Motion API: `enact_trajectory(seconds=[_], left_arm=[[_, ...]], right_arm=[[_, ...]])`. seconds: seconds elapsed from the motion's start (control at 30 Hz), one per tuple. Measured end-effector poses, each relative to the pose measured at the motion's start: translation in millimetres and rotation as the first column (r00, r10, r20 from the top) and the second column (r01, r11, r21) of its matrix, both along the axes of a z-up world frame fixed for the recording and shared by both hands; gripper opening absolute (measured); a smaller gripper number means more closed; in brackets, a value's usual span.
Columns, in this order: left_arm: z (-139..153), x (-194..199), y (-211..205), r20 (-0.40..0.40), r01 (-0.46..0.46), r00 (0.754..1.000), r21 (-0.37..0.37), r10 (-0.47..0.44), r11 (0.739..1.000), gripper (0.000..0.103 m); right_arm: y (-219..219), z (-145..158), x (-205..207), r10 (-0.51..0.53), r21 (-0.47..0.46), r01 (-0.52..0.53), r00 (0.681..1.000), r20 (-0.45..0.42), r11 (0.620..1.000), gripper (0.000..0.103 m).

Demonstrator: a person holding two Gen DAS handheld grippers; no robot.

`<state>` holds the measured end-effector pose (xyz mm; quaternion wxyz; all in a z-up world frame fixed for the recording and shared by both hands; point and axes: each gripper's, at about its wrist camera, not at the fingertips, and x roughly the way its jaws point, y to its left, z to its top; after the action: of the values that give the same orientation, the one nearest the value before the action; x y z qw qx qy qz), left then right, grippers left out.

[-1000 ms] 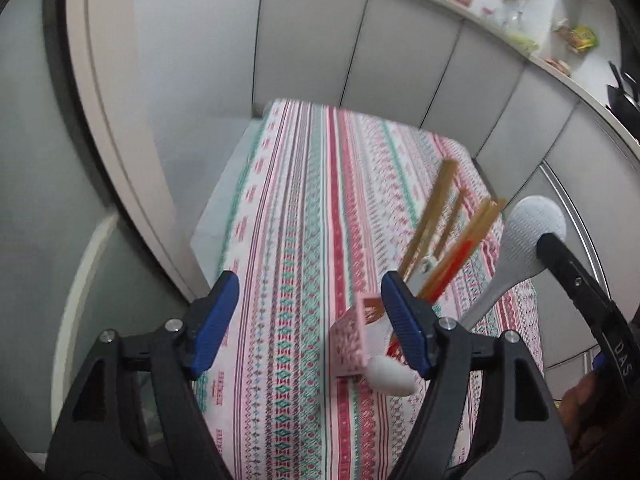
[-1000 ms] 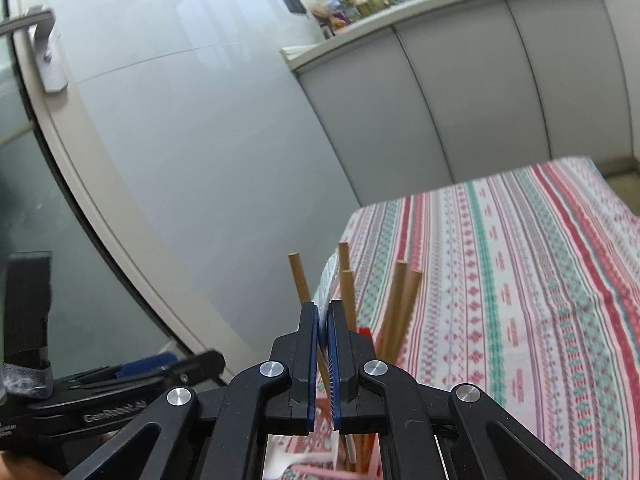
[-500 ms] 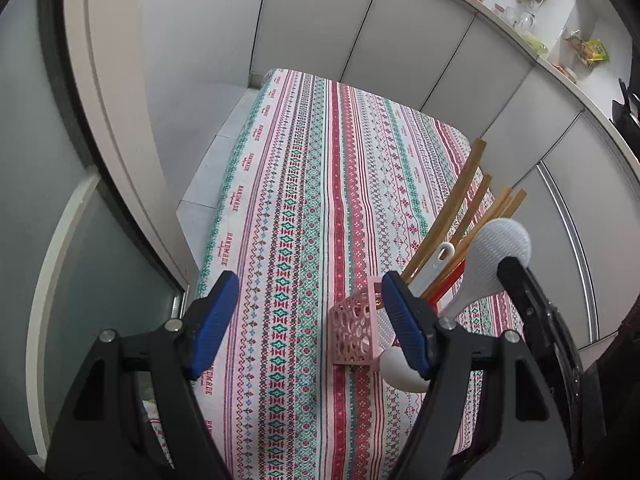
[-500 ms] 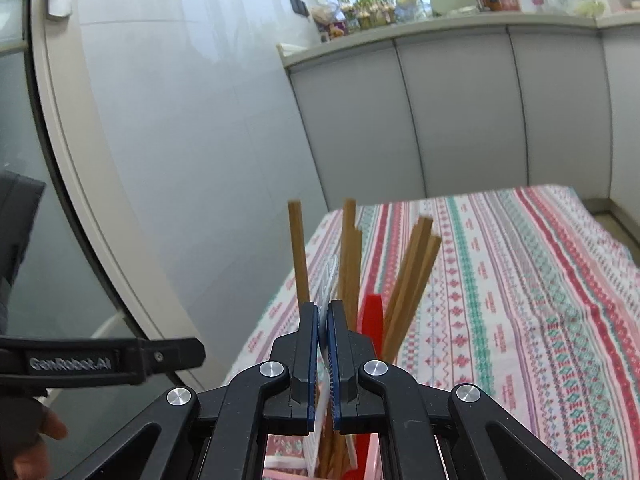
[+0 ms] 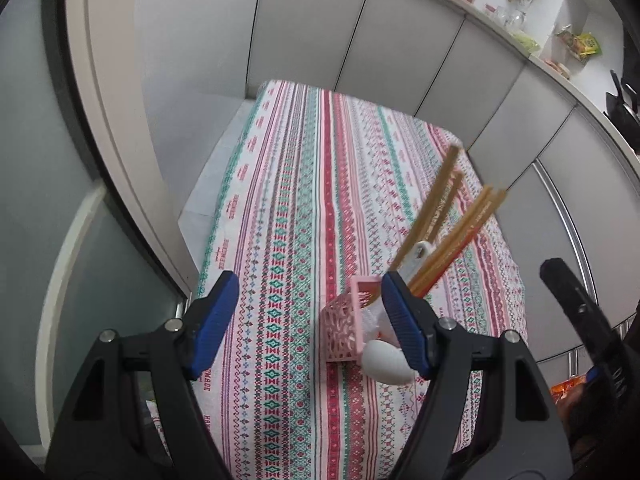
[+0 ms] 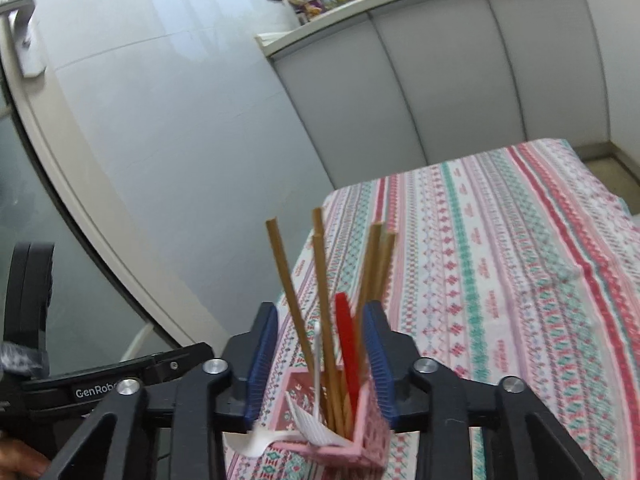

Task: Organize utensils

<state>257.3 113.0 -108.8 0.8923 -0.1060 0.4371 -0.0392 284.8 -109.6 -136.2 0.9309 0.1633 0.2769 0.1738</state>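
Utensils stand bunched in the pink holder, which sits just ahead of and below the right gripper. That gripper's blue-padded jaws were pressed together half a second ago and have just been opening; they now stand apart either side of the handles, pinching nothing. The white perforated spoon it carried a second ago is no longer at its tips, so I judge it dropped into the holder, one more piece sorted. The left gripper hangs spread and empty, the holder just off its right-hand finger.

The holder is a square, lattice-cut plastic box. A smooth white oval spoon bowl lies against its near foot. Rising from it are straight, matte wooden chopsticks and a glossy red handle. Beyond stretches the woven-pattern striped tablecloth, then flat grey cabinet doors.
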Motion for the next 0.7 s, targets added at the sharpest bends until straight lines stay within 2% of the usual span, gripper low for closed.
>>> enact_trajectory(seconds=[0.07,0.13,0.17,0.23,0.27,0.37,0.43,0.53,0.7], left_arm=[[12,-11,-10,0.036,0.002,0.999,0.024,-0.003,1.000,0.082],[23,-25,-22,0.065,0.016,0.998,0.048,-0.019,0.999,0.085],[28,-34,-30,0.073,0.032,0.997,0.066,-0.037,0.997,0.088],[34,-49,-45,0.069,0.055,0.996,0.103,-0.062,0.993,0.096],[37,-58,-53,0.065,0.063,0.995,0.123,-0.071,0.990,0.099],[45,-85,-69,0.081,0.070,0.993,0.149,-0.082,0.986,0.102],[52,-103,-77,0.100,0.065,0.992,0.156,-0.082,0.986,0.102],[65,-132,-88,0.134,0.058,0.988,0.175,-0.082,0.983,0.102],[81,-173,-102,0.186,0.048,0.979,0.192,-0.085,0.980,0.102]], right_arm=[[-13,11,-8,-0.043,-0.035,0.042,0.999,-0.018,0.998,0.057],[-26,23,-20,-0.092,-0.081,0.089,0.995,-0.031,0.993,0.066],[-33,28,-27,-0.118,-0.100,0.114,0.992,-0.036,0.988,0.068],[-47,38,-44,-0.180,-0.147,0.171,0.982,-0.054,0.974,0.080],[-54,41,-53,-0.207,-0.163,0.194,0.976,-0.064,0.967,0.082],[-73,51,-84,-0.250,-0.180,0.230,0.963,-0.098,0.956,0.091],[-83,58,-105,-0.269,-0.185,0.247,0.958,-0.103,0.951,0.101],[-87,70,-139,-0.310,-0.261,0.274,0.945,-0.108,0.926,0.102],[-92,86,-183,-0.359,-0.306,0.321,0.931,-0.075,0.896,0.102]])
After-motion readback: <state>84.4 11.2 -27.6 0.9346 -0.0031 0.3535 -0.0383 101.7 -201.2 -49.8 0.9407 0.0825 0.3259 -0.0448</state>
